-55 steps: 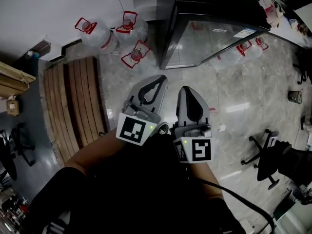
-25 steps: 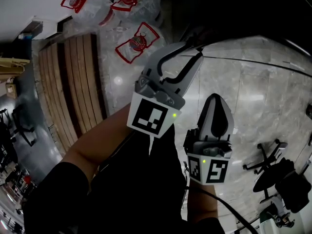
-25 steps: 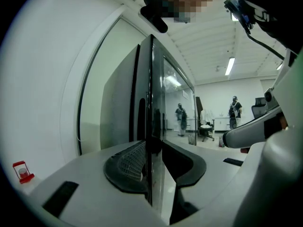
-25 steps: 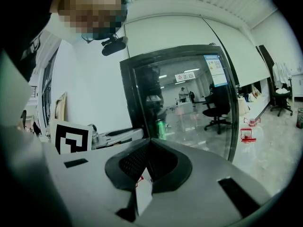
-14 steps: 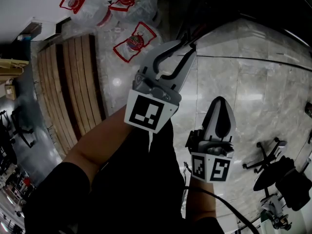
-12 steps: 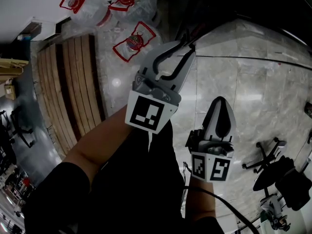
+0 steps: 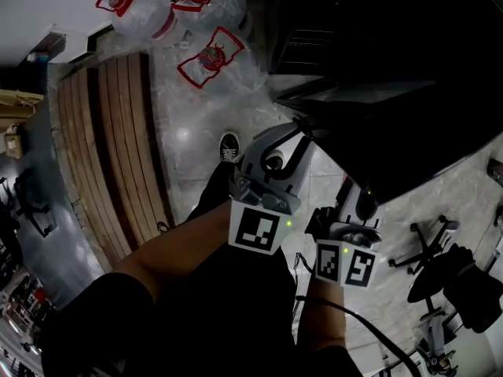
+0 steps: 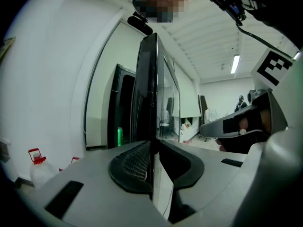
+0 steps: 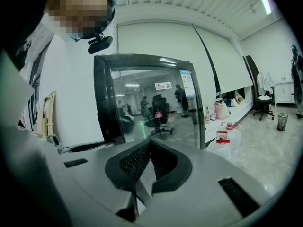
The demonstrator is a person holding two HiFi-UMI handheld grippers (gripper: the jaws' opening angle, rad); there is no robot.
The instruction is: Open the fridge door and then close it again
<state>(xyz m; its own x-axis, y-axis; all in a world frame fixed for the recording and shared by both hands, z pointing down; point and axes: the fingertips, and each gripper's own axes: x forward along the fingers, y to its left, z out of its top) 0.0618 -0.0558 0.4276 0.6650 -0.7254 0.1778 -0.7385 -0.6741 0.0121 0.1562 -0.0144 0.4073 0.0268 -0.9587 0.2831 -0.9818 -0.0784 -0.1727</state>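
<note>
Left gripper view: left tongs (image 8: 152,149) clamp fridge door (image 8: 147,79) (label (image 9: 163,85) unreadable).

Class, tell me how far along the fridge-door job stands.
Done: the fridge door stands swung open from the fridge. In hand: the left tongs grip the door's edge, while the right tongs are shut and empty. Left: swinging the door closed.
</note>
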